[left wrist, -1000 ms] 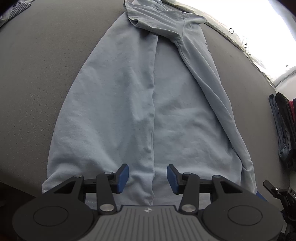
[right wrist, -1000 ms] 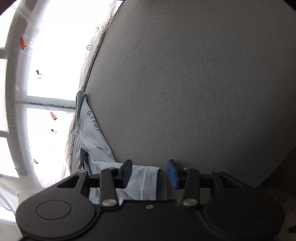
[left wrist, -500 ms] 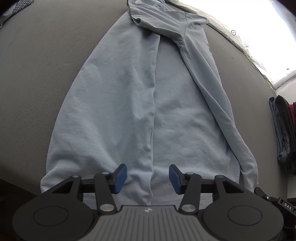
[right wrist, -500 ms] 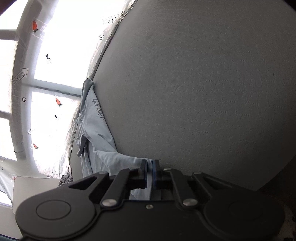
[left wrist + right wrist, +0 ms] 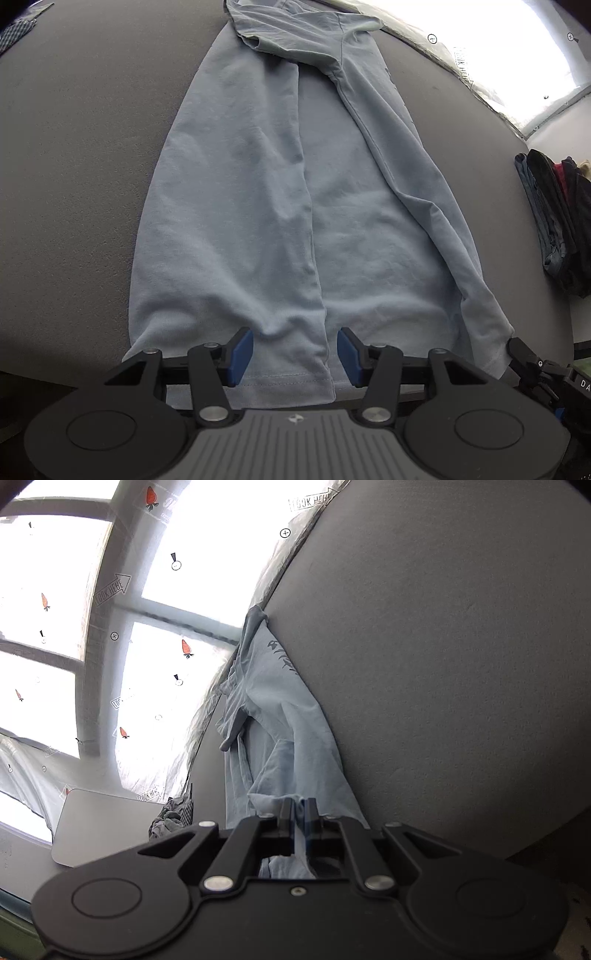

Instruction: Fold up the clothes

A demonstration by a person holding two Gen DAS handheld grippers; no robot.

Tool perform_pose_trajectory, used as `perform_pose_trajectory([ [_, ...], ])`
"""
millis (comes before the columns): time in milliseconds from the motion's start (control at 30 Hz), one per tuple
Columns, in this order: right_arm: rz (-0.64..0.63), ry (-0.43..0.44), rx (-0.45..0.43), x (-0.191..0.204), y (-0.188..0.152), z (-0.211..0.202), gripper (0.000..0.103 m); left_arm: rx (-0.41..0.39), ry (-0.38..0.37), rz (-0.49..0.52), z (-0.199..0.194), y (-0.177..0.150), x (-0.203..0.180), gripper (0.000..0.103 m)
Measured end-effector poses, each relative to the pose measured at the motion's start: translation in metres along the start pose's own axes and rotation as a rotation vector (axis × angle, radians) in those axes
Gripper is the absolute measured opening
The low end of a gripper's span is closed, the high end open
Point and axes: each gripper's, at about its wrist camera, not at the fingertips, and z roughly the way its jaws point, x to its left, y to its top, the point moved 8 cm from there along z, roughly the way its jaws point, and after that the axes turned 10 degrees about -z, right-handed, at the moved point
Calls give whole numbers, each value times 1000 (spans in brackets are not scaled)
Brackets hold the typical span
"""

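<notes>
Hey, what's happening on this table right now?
A person with two handheld grippers is folding a light blue cotton T-shirt spread on the grey felt-covered table. The right gripper is shut on a bunched bit of the shirt's edge. The left gripper is open over the bottom hem, not gripping. A stack of dark folded clothes sits aside.

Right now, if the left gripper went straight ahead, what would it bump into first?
Probably the light blue T-shirt: its hem edge lies just ahead of the open left gripper, between its fingers, though how far is unclear.

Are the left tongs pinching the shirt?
No, the left tongs stand open above the shirt, with its hem lying between the blue pads untouched.
</notes>
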Motion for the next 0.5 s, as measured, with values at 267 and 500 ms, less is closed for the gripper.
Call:
perform_pose_trajectory([
  [267,-93,-199,8,12,-22,10,12,-19,-12,-81,-20,-7,42,52],
  [500,-453,-435,-26,47,-18,19,32,-35,-25,-84,-29,-6,54,52],
])
